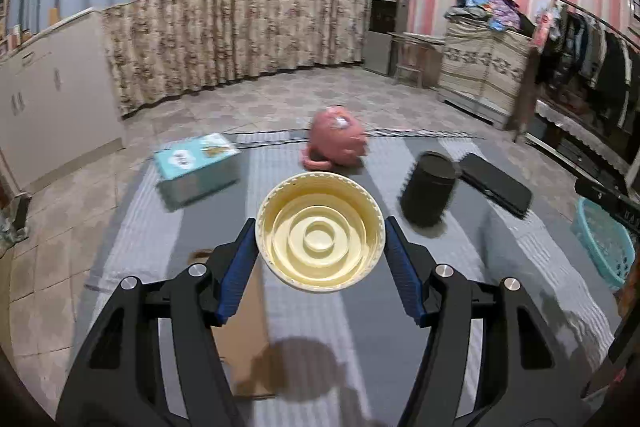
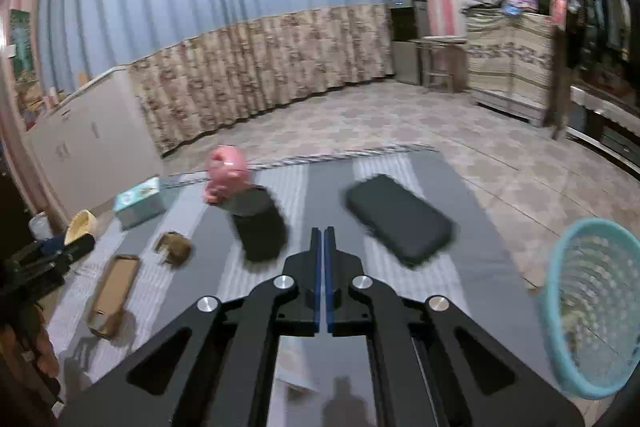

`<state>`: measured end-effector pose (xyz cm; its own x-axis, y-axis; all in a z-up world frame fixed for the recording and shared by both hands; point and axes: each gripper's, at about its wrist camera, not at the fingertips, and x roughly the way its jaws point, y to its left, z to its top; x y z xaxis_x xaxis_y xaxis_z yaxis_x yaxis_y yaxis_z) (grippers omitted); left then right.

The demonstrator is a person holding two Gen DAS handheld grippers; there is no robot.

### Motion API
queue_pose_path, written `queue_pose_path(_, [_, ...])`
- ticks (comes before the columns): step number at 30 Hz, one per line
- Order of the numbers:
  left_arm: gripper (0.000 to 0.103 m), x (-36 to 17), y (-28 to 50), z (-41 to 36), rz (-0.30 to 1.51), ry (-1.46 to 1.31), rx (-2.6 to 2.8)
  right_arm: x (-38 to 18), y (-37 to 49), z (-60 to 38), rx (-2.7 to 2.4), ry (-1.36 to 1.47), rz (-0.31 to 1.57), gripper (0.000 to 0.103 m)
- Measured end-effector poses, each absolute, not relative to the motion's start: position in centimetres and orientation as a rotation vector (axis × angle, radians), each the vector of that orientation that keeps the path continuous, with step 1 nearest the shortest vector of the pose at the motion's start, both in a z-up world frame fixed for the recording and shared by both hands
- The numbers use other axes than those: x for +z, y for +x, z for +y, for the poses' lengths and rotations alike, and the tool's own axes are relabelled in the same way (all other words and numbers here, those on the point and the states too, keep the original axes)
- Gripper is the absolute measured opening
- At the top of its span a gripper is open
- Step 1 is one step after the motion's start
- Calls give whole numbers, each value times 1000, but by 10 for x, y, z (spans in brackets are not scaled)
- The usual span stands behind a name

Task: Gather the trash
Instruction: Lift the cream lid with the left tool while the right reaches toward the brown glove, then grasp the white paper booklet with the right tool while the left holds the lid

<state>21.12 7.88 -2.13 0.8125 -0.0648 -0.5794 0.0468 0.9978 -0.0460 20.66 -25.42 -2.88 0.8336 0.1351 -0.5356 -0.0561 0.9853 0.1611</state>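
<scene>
Two handheld grippers work over a grey striped mat (image 2: 384, 163) spread on a tiled floor. The left gripper (image 1: 320, 247) pinches a pale yellow plastic bowl (image 1: 320, 231) by its rim, one blue pad on each side, with the bowl's ringed inside facing the camera. A shadow beneath suggests it is held off the mat. The right gripper (image 2: 324, 267) has its fingers pressed together with nothing between them.

Taking the mat as the landmark: at its far edge sits a pink toy (image 1: 338, 143). On the mat's far left corner lies a teal box (image 1: 196, 167). Near the mat's middle stands a black cylinder (image 1: 428, 189), and just beside it, toward the right side, lies a flat black case (image 1: 496, 183). On the mat's left part lie a flat brown cardboard piece (image 2: 114, 293) and a smaller crumpled brown scrap (image 2: 174, 247). Off the mat's right edge, on the floor, stands a light blue mesh basket (image 2: 592, 307), which seems to be the trash bin.

The step in hand looks like carrying the bowl to that basket. The next move likely calls for swinging the left gripper rightward across the mat, past the cylinder and case, and spreading the fingers only once the bowl is over the basket's opening.
</scene>
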Motion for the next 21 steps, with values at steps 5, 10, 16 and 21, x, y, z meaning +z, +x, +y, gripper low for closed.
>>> queue_pose_path(5, [61, -24, 210, 46, 632, -16, -100, -55, 204, -284, 81, 99, 692, 4])
queue_pose_path(10, [61, -28, 206, 35, 644, -6, -101, -82, 208, -275, 109, 97, 771, 39])
queue_pose_path(16, [61, -32, 198, 55, 659, 0, -65, -92, 214, -230, 168, 149, 783, 65])
queue_pose_path(21, [61, -34, 193, 87, 663, -15, -19, -84, 232, -177, 187, 133, 820, 65])
